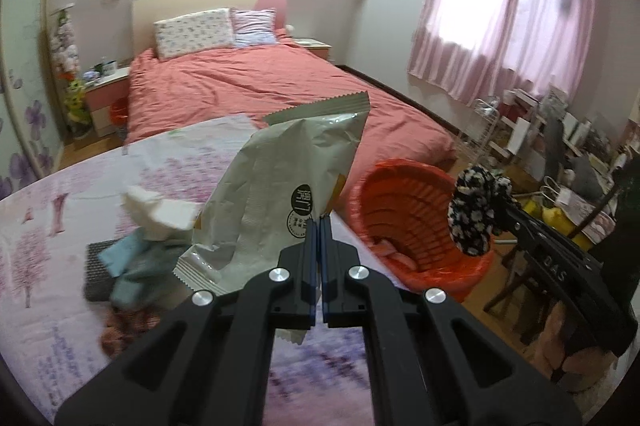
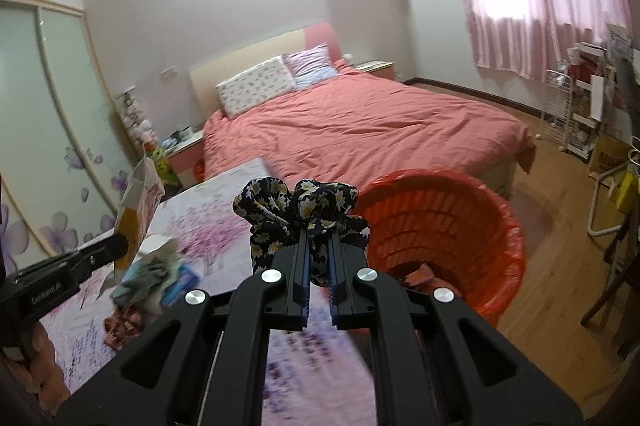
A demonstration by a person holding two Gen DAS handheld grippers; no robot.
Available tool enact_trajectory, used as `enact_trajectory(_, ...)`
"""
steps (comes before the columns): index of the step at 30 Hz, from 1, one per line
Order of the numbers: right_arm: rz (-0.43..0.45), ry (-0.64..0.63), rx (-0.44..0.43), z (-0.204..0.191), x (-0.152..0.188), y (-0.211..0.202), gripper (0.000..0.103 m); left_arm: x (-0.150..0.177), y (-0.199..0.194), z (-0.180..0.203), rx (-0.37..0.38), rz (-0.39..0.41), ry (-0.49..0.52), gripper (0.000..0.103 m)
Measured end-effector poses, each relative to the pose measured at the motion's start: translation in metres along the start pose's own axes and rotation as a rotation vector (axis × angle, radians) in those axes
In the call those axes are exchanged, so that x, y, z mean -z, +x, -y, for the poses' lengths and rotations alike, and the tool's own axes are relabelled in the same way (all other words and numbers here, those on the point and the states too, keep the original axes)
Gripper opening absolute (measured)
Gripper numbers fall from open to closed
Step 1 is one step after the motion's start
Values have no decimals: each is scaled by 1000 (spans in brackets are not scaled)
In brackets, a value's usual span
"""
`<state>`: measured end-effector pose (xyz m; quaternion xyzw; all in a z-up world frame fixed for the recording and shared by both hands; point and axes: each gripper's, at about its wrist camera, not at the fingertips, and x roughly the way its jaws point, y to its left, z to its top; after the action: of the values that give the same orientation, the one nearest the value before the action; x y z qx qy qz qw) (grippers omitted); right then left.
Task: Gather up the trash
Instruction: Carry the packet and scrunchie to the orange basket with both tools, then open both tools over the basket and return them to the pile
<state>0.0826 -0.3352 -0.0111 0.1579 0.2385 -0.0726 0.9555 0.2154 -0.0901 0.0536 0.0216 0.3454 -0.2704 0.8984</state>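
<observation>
The left claw clamps a crinkled silver-white snack wrapper and the right claw a black floral fabric scrunchie, apparently for dropping into the orange-lined round bin.

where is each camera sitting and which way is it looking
Left wrist: on the left claw, facing the bed, claw shut on a snack wrapper; the right claw enters at right.
Right wrist: on the right claw, same direction, shut on a flowered scrunchie.
Both show the orange bin, the table and the bed.
</observation>
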Motion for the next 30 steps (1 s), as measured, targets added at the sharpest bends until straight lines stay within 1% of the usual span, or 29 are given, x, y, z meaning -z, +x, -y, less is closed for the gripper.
enact_trajectory(8, 9, 62, 81, 51, -9, 9, 7, -5, 37, 52, 103, -31, 37, 3)
enact_trajectory(16, -16, 120, 125, 87, -12, 31, 7, -6, 90, 99, 184, -92, 70, 3)
enact_trajectory(22, -35, 145, 134, 102, -15, 42, 8, -2, 131, 123, 197, -141, 80, 3)
enact_trajectory(26, -66, 168, 121, 106, -13, 50, 11, -1, 153, 131, 187, -172, 85, 5)
enact_trajectory(27, -70, 175, 118, 108, -11, 50, 16, -1, 156, 132, 179, -177, 84, 7)
enact_trajectory(28, -79, 182, 118, 110, -9, 52, 18, 0, 161, 131, 172, -184, 82, 10)
enact_trajectory(30, -93, 190, 115, 113, -7, 54, 22, 1, 166, 128, 153, -192, 71, 21)
